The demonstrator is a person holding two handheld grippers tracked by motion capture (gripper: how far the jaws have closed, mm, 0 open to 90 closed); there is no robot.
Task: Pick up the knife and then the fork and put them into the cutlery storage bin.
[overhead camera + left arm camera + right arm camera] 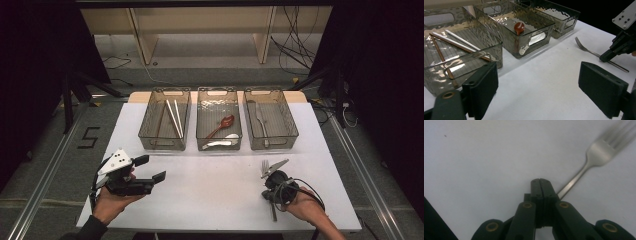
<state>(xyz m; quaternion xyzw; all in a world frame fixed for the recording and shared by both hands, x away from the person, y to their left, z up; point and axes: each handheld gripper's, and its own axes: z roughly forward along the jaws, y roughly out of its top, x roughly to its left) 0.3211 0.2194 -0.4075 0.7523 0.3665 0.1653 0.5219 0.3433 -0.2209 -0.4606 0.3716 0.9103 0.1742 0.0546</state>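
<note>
A metal fork [265,165] lies on the white table [210,190] at the right, tines pointing toward the bins. My right gripper [270,180] points down over the fork's handle with its jaws shut flat against each other. In the right gripper view the fork [596,152] comes out from under the right side of the right gripper's [540,182] tips, not from between the pads. My left gripper [151,168] is held above the table at the left, open, with nothing between its jaws. The left gripper view shows the left gripper [544,87] facing the fork [586,50].
Three clear bins stand in a row at the back. The left bin [145,131] holds chopsticks [174,117], the middle bin [201,131] a red spoon [222,124] and a white spoon [222,142], and the right bin [292,131] metal cutlery [260,120].
</note>
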